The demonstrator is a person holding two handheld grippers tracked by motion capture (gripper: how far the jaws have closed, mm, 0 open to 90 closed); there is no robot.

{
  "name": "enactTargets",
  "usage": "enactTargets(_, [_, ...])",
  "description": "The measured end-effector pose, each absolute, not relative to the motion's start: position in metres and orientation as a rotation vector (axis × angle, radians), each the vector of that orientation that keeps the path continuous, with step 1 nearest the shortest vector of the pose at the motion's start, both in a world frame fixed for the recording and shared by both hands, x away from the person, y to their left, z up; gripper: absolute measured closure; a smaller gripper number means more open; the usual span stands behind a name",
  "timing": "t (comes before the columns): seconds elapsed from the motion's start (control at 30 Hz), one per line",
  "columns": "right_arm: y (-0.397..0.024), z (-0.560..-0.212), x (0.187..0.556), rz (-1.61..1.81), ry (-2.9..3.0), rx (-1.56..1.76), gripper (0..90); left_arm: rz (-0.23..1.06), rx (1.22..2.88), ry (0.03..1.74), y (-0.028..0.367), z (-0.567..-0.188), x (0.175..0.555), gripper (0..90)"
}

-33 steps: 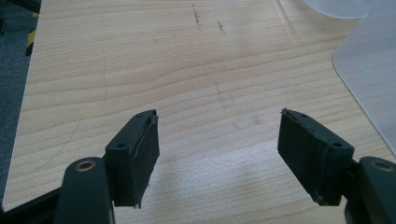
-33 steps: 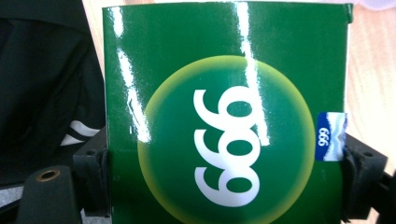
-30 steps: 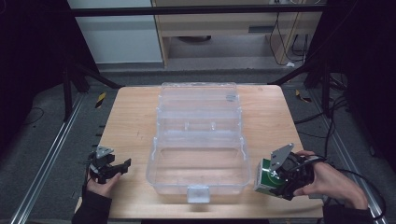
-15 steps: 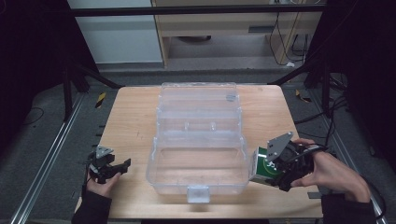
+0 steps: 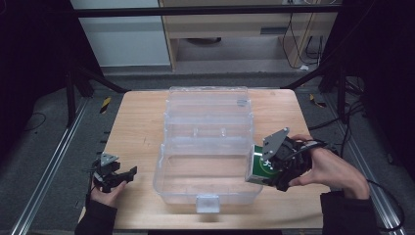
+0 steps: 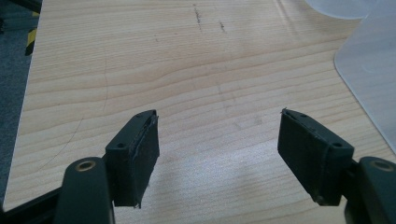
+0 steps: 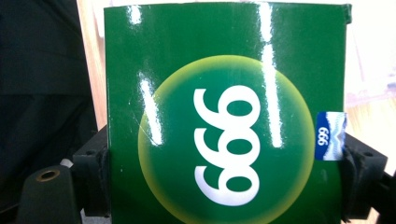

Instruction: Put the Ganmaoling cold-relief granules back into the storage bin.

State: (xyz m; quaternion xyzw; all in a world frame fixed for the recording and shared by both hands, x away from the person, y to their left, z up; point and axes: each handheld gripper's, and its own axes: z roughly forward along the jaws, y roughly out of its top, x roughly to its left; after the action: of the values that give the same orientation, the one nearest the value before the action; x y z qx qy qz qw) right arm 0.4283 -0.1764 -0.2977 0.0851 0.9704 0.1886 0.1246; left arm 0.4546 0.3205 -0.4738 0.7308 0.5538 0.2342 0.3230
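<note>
A clear plastic case (image 5: 208, 147) lies open in the middle of the wooden table (image 5: 137, 122), lid folded back, front tray bare. My right gripper (image 5: 274, 166) is shut on a green box (image 5: 259, 164) printed with white digits "999" (image 7: 224, 116); the box hangs over the case's right front rim. Both black pads (image 7: 93, 172) press the box's sides in the right gripper view. My left gripper (image 5: 117, 176) rests at the table's front left, open, jaws wide apart over bare wood (image 6: 219, 140). The case's corner (image 6: 373, 70) shows at the right of the left gripper view.
A white latch (image 5: 208, 201) sticks out at the case's front edge. Metal frame rails (image 5: 44, 171) run along both sides of the table. A cabinet (image 5: 122, 34) and cables stand beyond the far edge. Bare wood lies left and right of the case.
My right gripper has carried the green box left and slightly up, from beside the case to over its right front rim. The left gripper has stayed put.
</note>
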Motion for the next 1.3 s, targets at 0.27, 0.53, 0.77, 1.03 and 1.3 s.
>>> enactTargets(0.27, [-0.158,-0.297,0.438,0.565,2.835,0.213,16.1,0.615,1.918,1.453,0.321,-0.473,0.455,28.6])
enactTargets(0.53, [-0.143,-0.307,0.449,0.557,2.852,0.197,16.1,0.616,1.914,1.451,0.321,-0.473,0.455,28.7])
enactTargets(0.77, [-0.13,-0.317,0.454,0.549,2.873,0.192,16.0,0.618,1.913,1.451,0.321,-0.473,0.455,28.8])
enactTargets(1.03, [-0.125,-0.33,0.457,0.521,2.89,0.182,16.0,0.618,1.912,1.451,0.321,-0.473,0.455,28.8])
enactTargets(1.3, [-0.117,-0.34,0.459,0.502,2.908,0.174,16.1,0.619,1.91,1.452,0.322,-0.472,0.454,28.8])
